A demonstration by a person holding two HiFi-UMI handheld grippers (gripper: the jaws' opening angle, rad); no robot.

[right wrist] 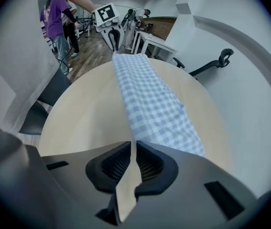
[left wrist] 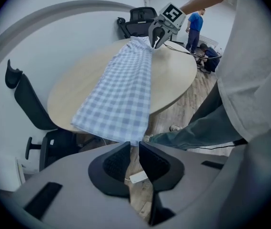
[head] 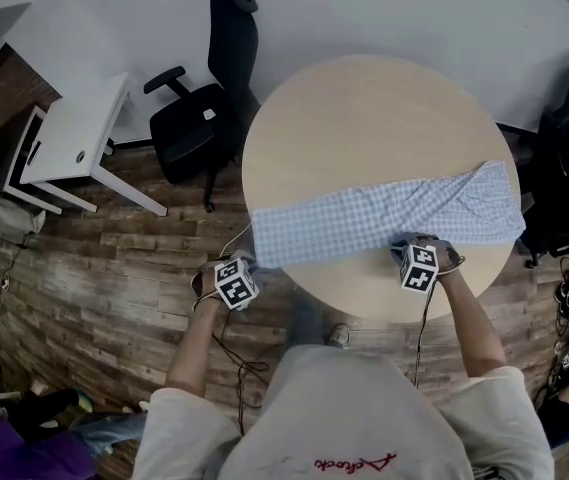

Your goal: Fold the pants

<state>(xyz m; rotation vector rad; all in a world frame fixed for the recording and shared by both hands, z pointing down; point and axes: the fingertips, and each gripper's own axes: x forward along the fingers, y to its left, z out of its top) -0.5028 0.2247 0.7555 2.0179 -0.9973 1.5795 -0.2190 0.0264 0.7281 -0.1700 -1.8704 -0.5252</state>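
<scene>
Blue-checked pants [head: 384, 216] across table [head: 364, 118]; left tongs [left wrist: 135, 148], right tongs [right wrist: 133, 146] clenched empty; shirt script [head: 354, 462] maybe illegible.

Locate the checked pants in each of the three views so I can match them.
Head view: pants stretched across the round table's near half, centre-right.
Left gripper view: pants at centre, running up from just above the jaws.
Right gripper view: pants at centre, running away from the jaws.
Shared landmark: the round table under them.
</scene>
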